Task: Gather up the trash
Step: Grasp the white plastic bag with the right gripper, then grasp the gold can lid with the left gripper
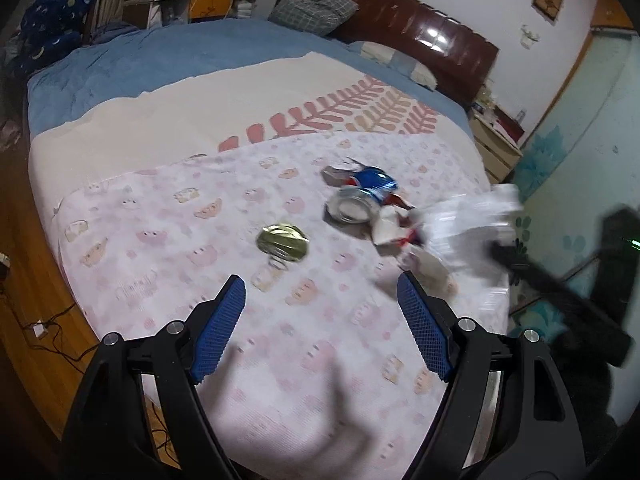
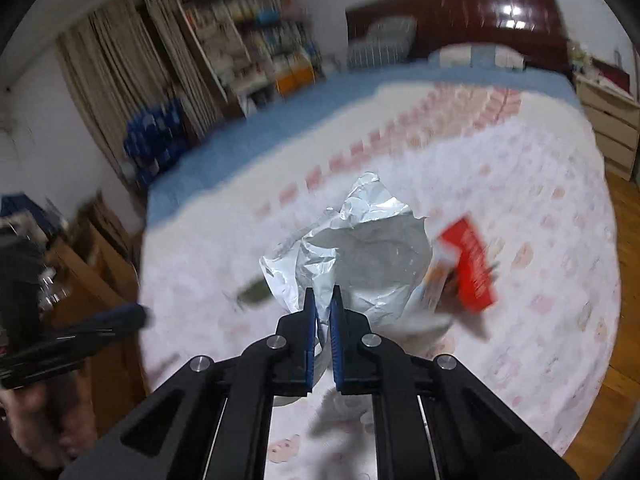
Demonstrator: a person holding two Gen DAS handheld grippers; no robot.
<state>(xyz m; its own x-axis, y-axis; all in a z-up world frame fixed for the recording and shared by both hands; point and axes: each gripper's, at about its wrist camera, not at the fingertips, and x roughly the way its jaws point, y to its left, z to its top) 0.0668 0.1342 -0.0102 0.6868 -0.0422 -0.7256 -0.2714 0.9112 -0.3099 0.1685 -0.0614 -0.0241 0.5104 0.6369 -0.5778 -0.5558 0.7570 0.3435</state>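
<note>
Right wrist view: my right gripper is clamped on the edge of a crumpled silver foil bag, which hangs open above the bed. Just right of the bag, a red box appears blurred; I cannot tell whether it touches the bag. Left wrist view: my left gripper is spread wide and holds nothing, hovering over the bed's pink-patterned sheet. Beyond it, a flattened gold can lies on the sheet. Farther back and to the right of that can sits a crushed blue can, with torn wrapper scraps beside it. The silver bag shows here as a blurred pale shape to the right of the blue can.
</note>
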